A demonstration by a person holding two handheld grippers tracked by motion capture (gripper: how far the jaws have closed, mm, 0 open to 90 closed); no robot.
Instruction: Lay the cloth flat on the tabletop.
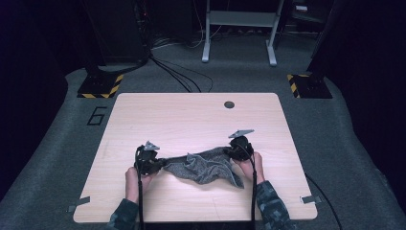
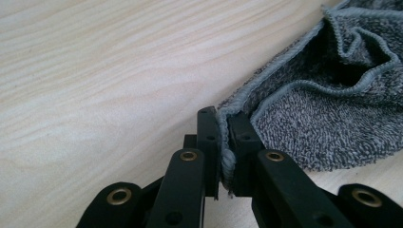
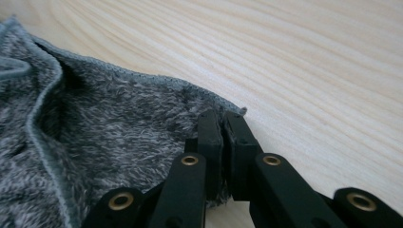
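Dark grey carpet surrounds a pale wood-grain table (image 1: pixel 191 120), with floor cables and a metal stand's legs beyond its far edge. Near the table's front, a rumpled grey terry-cloth towel (image 1: pixel 206 165) lies bunched between the two hand-held tools.

Seen from above, the left gripper (image 1: pixel 160 163) meets the towel's left end and the right gripper (image 1: pixel 229 152) its right end. In the left gripper view, the left gripper (image 2: pixel 223 142) has its jaws closed almost fully on the towel's stitched hem (image 2: pixel 228 161), which is squeezed between them. In the right gripper view, the right gripper (image 3: pixel 222 137) is likewise nearly shut, pinching a corner of the pile right at the cloth's edge (image 3: pixel 209 97).

The work looks like spreading or straightening the towel, and it is at an early stage, since the middle is creased and folded over. The risk I see lies in the shallow bites: each tool holds only a thin strip of edge, so a sharp outward pull could slide the hem free. Uneven pulling could also drag the whole cloth sideways instead of flattening it.
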